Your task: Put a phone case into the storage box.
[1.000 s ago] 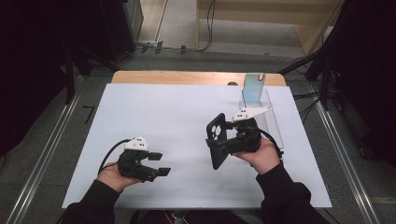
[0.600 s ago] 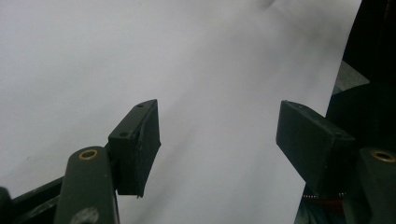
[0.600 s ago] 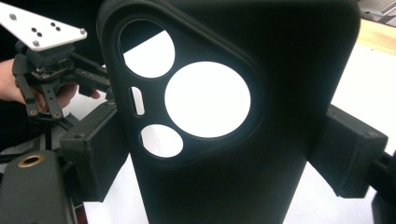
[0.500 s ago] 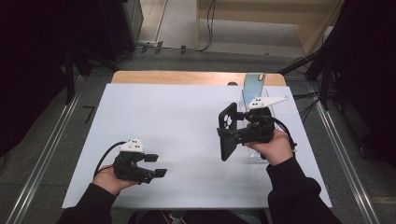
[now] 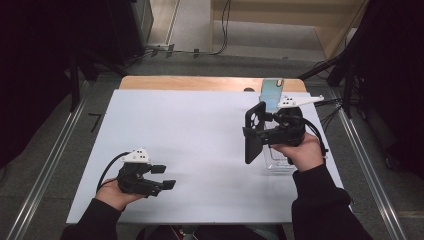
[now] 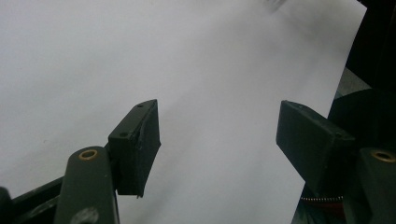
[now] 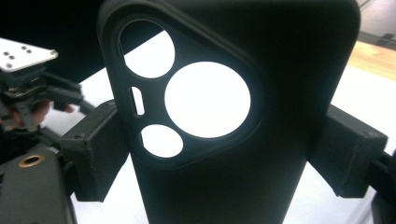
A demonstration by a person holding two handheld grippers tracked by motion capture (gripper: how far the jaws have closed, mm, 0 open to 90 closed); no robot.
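A black phone case (image 5: 253,135) with round camera cut-outs is held upright above the right side of the white table top (image 5: 200,130). My right gripper (image 5: 256,131) is shut on the case (image 7: 233,140), one pad on each long edge. A phone (image 5: 272,94) stands upright just behind it, near the table's back edge. A clear plastic stand (image 5: 278,163) lies under my right hand. At the front left, my left gripper (image 5: 163,176) hovers low over the table, open, with nothing between its jaws (image 6: 217,140). It also appears far off in the right gripper view, at the left (image 7: 28,88).
A wooden strip (image 5: 200,82) runs along the back edge of the table. Metal rails (image 5: 50,165) flank the table on both sides. Cables (image 5: 325,107) trail off the back right corner. Dark equipment stands beyond the table.
My right gripper has carried the black case away and to the right, toward the standing phone. My left gripper has drifted slightly toward the front left edge.
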